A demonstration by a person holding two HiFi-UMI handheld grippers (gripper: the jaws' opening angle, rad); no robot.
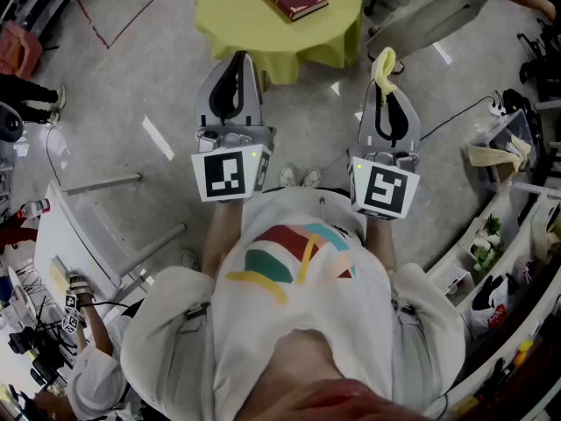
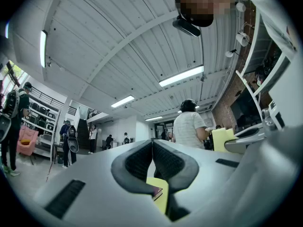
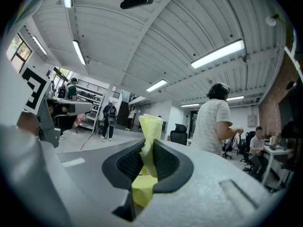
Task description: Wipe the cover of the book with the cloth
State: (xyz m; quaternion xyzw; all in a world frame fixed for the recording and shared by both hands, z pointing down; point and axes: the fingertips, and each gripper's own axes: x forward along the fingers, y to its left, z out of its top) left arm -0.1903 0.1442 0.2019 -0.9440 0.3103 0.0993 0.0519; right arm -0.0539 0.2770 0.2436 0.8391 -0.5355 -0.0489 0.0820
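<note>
Looks like a big open-plan office or lab hall. Has a ribbed white ceiling (image 2: 118,41) with long strip lights (image 2: 181,75), a brick wall (image 3: 272,105) at 1 side and a polished concrete floor (image 1: 158,86) crossed by a black cable (image 1: 456,112). Holds a desk (image 3: 277,150) with a seated person (image 3: 258,143), a dark office chair (image 3: 179,135) and cluttered shelving (image 1: 517,235) along the floor's edge. Includes a staircase (image 2: 83,131) at the far end, with people carrying backpacks (image 2: 68,136) standing nearby.
</note>
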